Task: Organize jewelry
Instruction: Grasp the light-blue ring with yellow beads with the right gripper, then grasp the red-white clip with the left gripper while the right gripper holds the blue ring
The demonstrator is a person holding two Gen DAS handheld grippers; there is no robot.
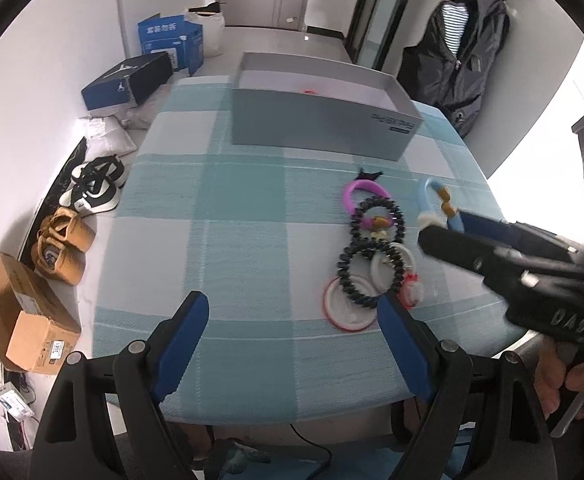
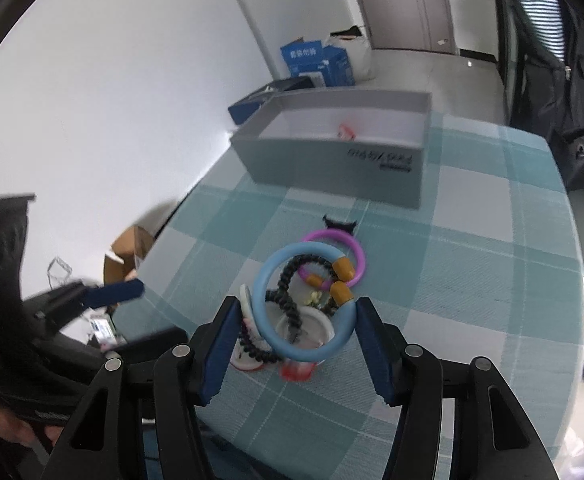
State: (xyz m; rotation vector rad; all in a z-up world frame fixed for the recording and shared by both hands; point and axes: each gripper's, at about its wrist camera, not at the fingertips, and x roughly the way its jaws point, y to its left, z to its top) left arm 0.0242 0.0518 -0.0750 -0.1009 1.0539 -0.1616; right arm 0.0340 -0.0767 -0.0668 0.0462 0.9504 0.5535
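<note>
Reaching in over the checked teal tablecloth [image 1: 244,216], the right gripper [image 2: 296,340] has its blue pads clamped on a light blue bangle [image 2: 292,304] with amber beads, held upright and clear of the cloth. In the left wrist view that gripper [image 1: 448,224] comes in low from the right, tilted slightly down, the bangle [image 1: 432,204] sticking out ahead of its tips. The left gripper [image 1: 292,332] hangs level above the table's near edge, fingers spread wide with nothing between them.

Just ahead of the right gripper, beneath the held bangle, lies the jewelry pile: a purple bangle [image 1: 362,192], black beaded bracelets [image 1: 372,264] and white rings with red trim [image 1: 346,308]. Beyond them stands an open grey box [image 1: 320,128] with dark lettering too skewed to read and something small and red inside.

"DAS" shows on the right gripper's body. On the floor by the white wall sit a blue carton [image 1: 170,40] with Chinese print, a Jordan shoebox [image 1: 128,80], shoes [image 1: 92,184] and a brown carton [image 1: 28,316]; a dark jacket [image 1: 464,48] hangs at right.
</note>
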